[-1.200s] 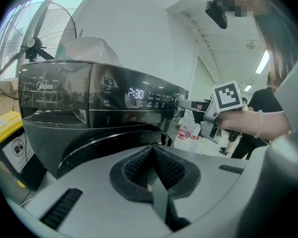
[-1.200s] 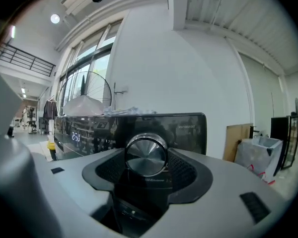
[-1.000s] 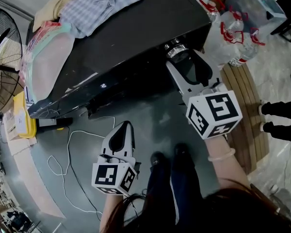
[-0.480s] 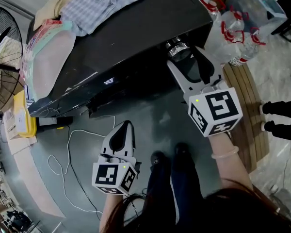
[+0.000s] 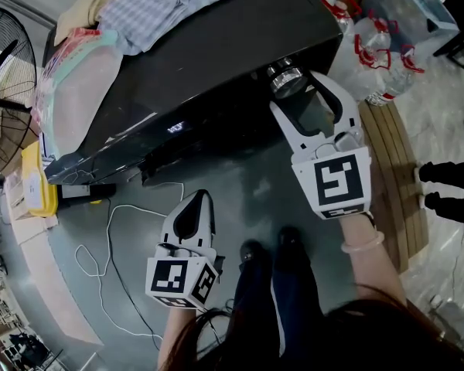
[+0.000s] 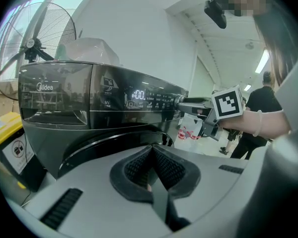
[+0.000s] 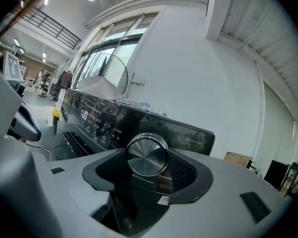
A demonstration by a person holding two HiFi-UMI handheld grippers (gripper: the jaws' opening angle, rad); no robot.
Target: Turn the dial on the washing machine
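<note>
The black washing machine [image 5: 216, 45] stands in front of me, its display [image 5: 176, 127] lit. Its silver dial [image 5: 284, 78] sits at the right end of the control panel. My right gripper [image 5: 294, 90] reaches up to it, and in the right gripper view the dial [image 7: 147, 155] fills the gap between the two ribbed pads [image 7: 109, 165], which rest against its rim. My left gripper [image 5: 203, 199] hangs low over the floor, away from the machine, jaws together and empty; its own view shows the pads [image 6: 139, 167] meeting. That view also catches the right gripper [image 6: 191, 104] at the panel.
Folded clothes [image 5: 162, 6] and a plastic bag [image 5: 77, 91] lie on the machine's top. A fan [image 5: 4, 60] and a yellow box [image 5: 35, 184] stand to the left. Water bottles [image 5: 371, 52] and a wooden bench [image 5: 390, 176] stand to the right. A white cable [image 5: 108, 238] runs over the floor. Another person's shoes [image 5: 448, 188] show at far right.
My right gripper has rolled clockwise around the dial, its marker cube turning with it. The panel's display has lit up brighter. The left gripper has stayed put.
</note>
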